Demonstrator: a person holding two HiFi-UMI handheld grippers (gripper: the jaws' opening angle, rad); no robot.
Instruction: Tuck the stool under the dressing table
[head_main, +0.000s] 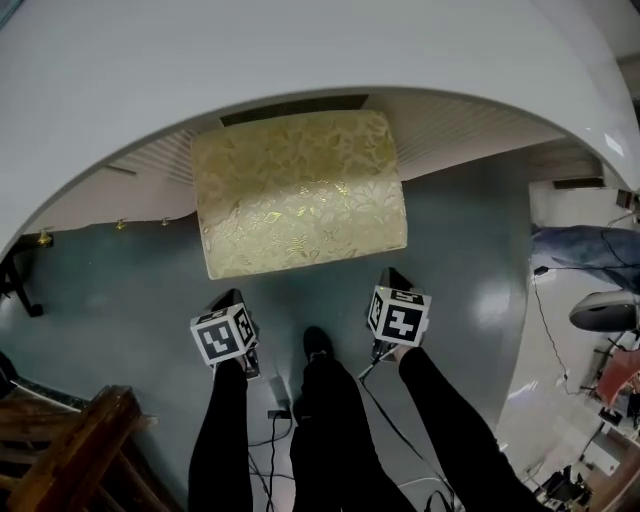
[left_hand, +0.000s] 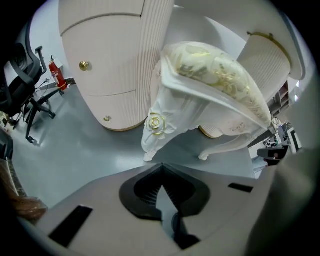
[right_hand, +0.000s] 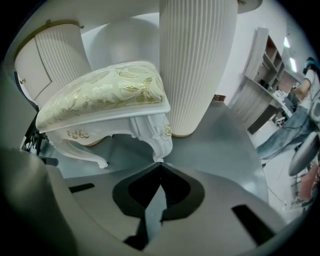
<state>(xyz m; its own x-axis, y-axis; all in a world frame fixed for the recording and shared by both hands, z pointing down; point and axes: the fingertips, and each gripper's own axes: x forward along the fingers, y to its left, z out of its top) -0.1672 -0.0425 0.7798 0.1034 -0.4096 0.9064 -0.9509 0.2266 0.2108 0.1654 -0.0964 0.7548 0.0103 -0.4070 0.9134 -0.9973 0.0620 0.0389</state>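
The left hand-held gripper (left_hand: 161, 166) and right hand-held gripper (right_hand: 160, 165) are each pointing at a near leg of the stool (head_main: 300, 190), jaws closed tip to tip and gripping nothing. The white desk (head_main: 300, 50) is arching over the gold-cushioned stool, which is standing on the grey floor (head_main: 120, 290) between ribbed pedestals (right_hand: 197, 65). The desk's rim is hiding the stool's back edge. Whether the jaw tips are touching the legs is unclear.
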